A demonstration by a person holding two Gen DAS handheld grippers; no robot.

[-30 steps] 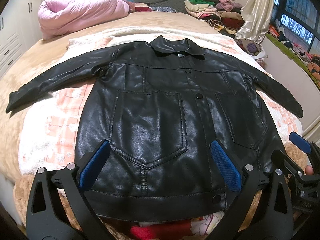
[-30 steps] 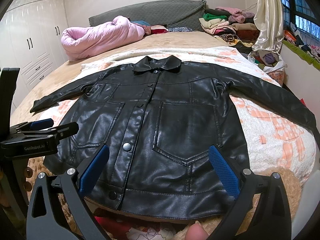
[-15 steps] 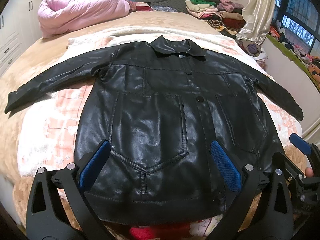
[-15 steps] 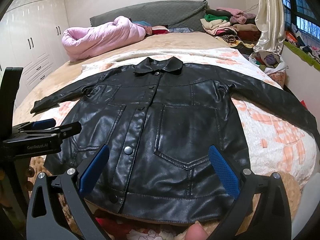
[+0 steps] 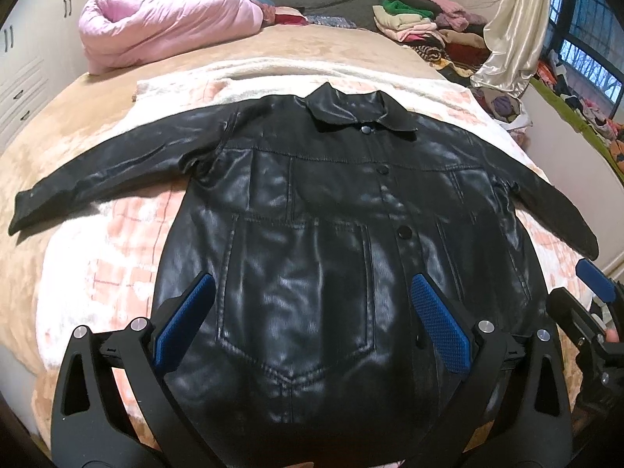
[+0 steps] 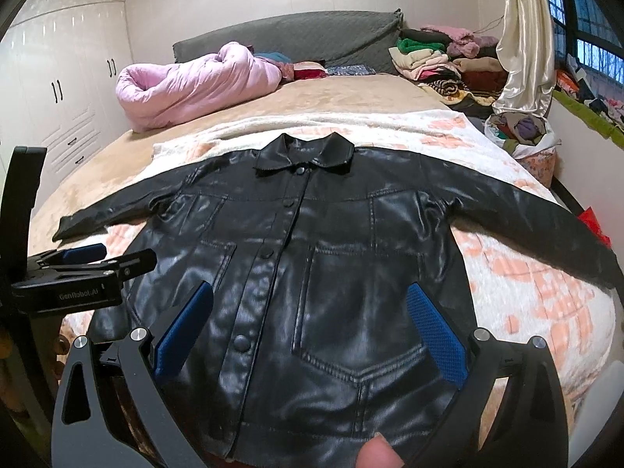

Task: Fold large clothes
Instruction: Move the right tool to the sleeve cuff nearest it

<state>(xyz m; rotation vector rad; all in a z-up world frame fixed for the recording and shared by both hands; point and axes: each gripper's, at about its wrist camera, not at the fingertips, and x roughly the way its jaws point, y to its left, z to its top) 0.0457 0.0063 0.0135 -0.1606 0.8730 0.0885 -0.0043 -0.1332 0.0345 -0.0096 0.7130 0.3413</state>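
A black leather jacket (image 5: pixel 312 234) (image 6: pixel 331 273) lies flat and front up on the bed, buttoned, collar at the far end, both sleeves spread out sideways. My left gripper (image 5: pixel 310 327) hangs open over the jacket's lower left pocket, nothing between its blue pads (image 5: pixel 183 323). Above the lower right pocket my right gripper (image 6: pixel 310 327) is open too, and empty. Each wrist view shows the other gripper at its edge: the right one (image 5: pixel 596 312), the left one (image 6: pixel 82 273). A fingertip (image 6: pixel 376 454) shows at the bottom of the right wrist view.
The jacket rests on a white and peach blanket (image 5: pixel 97 257) over a tan bedspread (image 6: pixel 351 97). A pink quilt (image 5: pixel 167 23) and stacked clothes (image 6: pixel 436 58) sit by the grey headboard (image 6: pixel 312 35). White wardrobes (image 6: pixel 66 89) stand left; a curtain (image 6: pixel 522 46) and window right.
Both grippers have moved forward over the jacket's hem, so the hem now sits at the bottom edge of each view. The jacket itself has not moved.
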